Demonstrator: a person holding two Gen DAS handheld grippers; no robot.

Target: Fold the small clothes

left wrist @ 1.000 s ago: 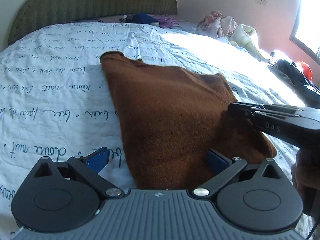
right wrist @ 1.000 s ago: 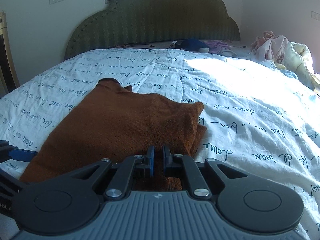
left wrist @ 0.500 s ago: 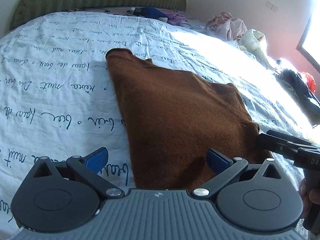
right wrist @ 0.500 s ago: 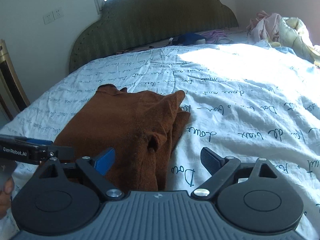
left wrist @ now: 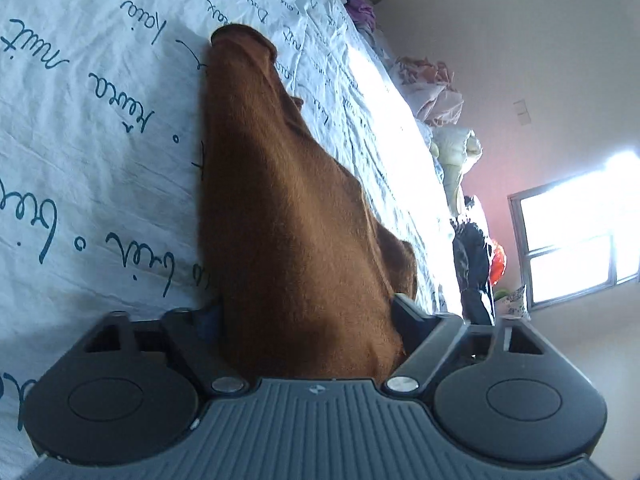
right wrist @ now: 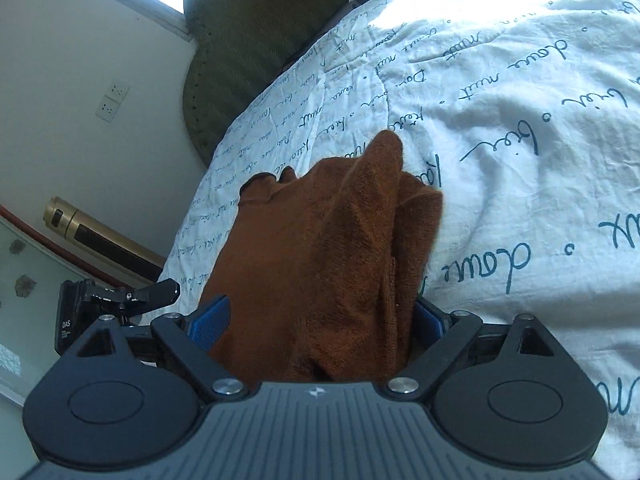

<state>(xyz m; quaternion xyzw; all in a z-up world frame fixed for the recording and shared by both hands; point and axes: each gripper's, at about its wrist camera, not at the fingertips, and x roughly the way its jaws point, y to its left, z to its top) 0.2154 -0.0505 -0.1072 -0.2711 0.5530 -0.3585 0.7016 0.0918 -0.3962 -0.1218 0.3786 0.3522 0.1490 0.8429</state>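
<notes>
A brown knit garment (left wrist: 280,208) lies folded on the bed with its near edge between the wide-spread jaws of my left gripper (left wrist: 308,312). The left gripper is open and tilted sideways, its blue pads (left wrist: 404,312) on either side of the cloth. In the right wrist view the same garment (right wrist: 328,248) fills the gap of my right gripper (right wrist: 320,320), which is open too, blue pads (right wrist: 210,320) flanking the bunched cloth. The left gripper's body (right wrist: 120,300) shows at the left of the right wrist view.
The bed has a white sheet (left wrist: 88,132) printed with blue script. A green headboard (right wrist: 256,32) stands at the far end. A pile of clothes (left wrist: 436,92) lies at the bed's far side. A window (left wrist: 576,240) and a wall with sockets (right wrist: 112,100) border the room.
Both grippers have rolled sideways and moved forward onto the garment's near edge. The right gripper went from shut to open about one second ago and stays open. The garment now sits between both pairs of jaws.
</notes>
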